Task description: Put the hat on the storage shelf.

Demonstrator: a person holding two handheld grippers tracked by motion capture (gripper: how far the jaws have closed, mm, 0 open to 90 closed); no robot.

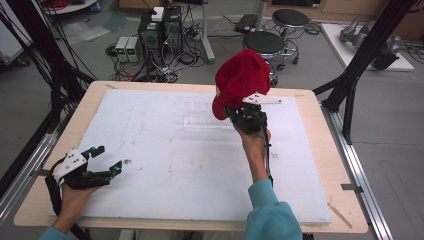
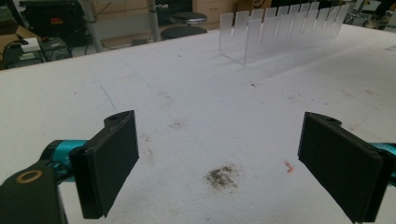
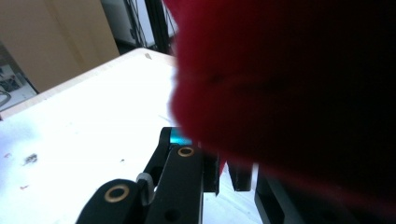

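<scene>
1. Our right gripper (image 1: 239, 116) sits right of centre in the high view, raised above the table, its jaws clamped on the rim of a red cap (image 1: 240, 80) that stands up over it.
2. From the right gripper view, we see the red cap (image 3: 299, 84) blurred and covering the upper right of the frame, with the dark jaws close together beneath it at the bottom centre.
3. We see the right hand (image 1: 252, 140) wrapped around the gripper's body, a teal sleeve (image 1: 272, 215) running to the bottom edge of the high view.
4. Our left gripper (image 1: 106, 159) lies at the lower left of the high view, jaws spread wide and holding nothing, resting low over the white foam board (image 1: 165, 165).
5. In the left gripper view, we see the two black pads (image 2: 112, 163) far apart at the lower left and lower right, with a dark smudge (image 2: 222, 176) on the board between them.
6. At the upper right of that view stands a clear slotted rack (image 2: 280, 32) on the board.
7. Around the board, the wooden table (image 1: 320, 150) shows as a pale border; beyond its far edge, at the top of the high view, sit two black stools (image 1: 264, 42) and computer towers (image 1: 160, 30) on the floor.
</scene>
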